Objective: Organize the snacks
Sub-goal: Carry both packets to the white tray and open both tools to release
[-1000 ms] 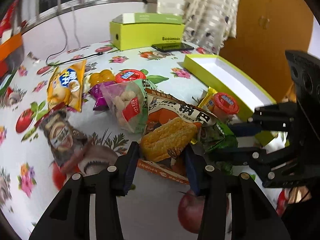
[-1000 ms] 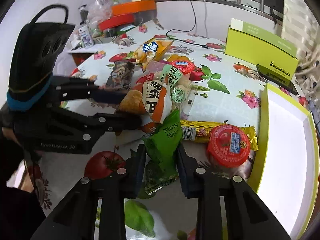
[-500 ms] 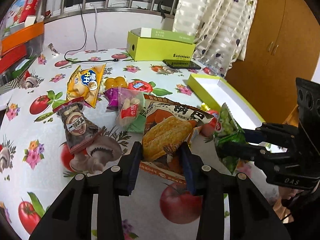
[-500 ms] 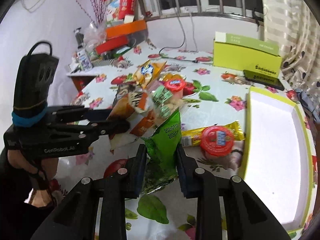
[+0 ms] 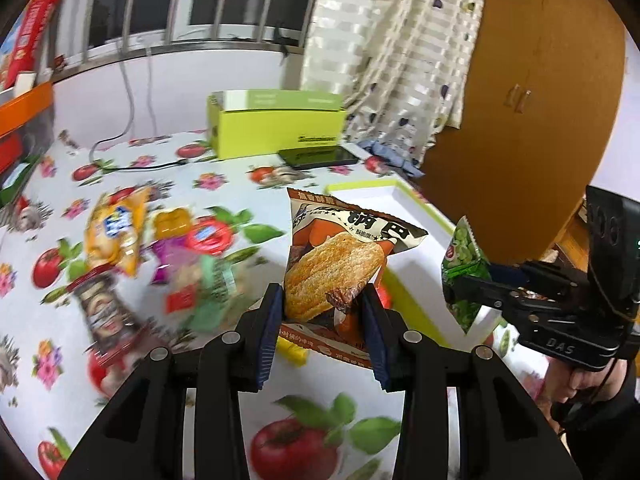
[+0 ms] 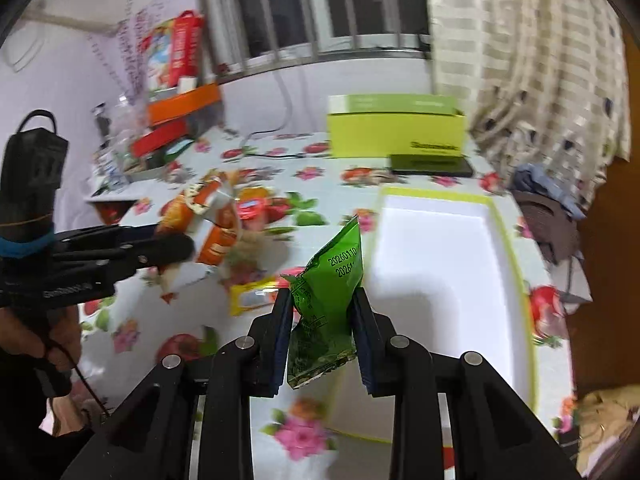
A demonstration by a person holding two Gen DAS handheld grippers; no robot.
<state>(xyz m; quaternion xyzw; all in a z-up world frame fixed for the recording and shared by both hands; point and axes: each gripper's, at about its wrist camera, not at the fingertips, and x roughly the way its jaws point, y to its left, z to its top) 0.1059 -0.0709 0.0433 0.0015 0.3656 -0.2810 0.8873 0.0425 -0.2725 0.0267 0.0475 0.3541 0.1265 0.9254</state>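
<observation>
Left wrist view: left gripper [image 5: 323, 322] pinches the orange-brown cracker bag [image 5: 338, 264] by its lower end, held upright clear of the tablecloth [image 5: 224, 184]; remaining snack pile [image 5: 160, 256] is blurred.

Right wrist view: right gripper [image 6: 322, 332] nearly closed on a crumpled green packet [image 6: 330, 300], date print uppermost, beside the white tray [image 6: 436, 264].

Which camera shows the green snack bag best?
The right wrist view. There the green snack bag sits up close in the middle, pinched in the right hand-held gripper, with printed date digits readable. The left wrist view shows the bag only small at the right edge, held sideways and partly hidden by that gripper.
</observation>
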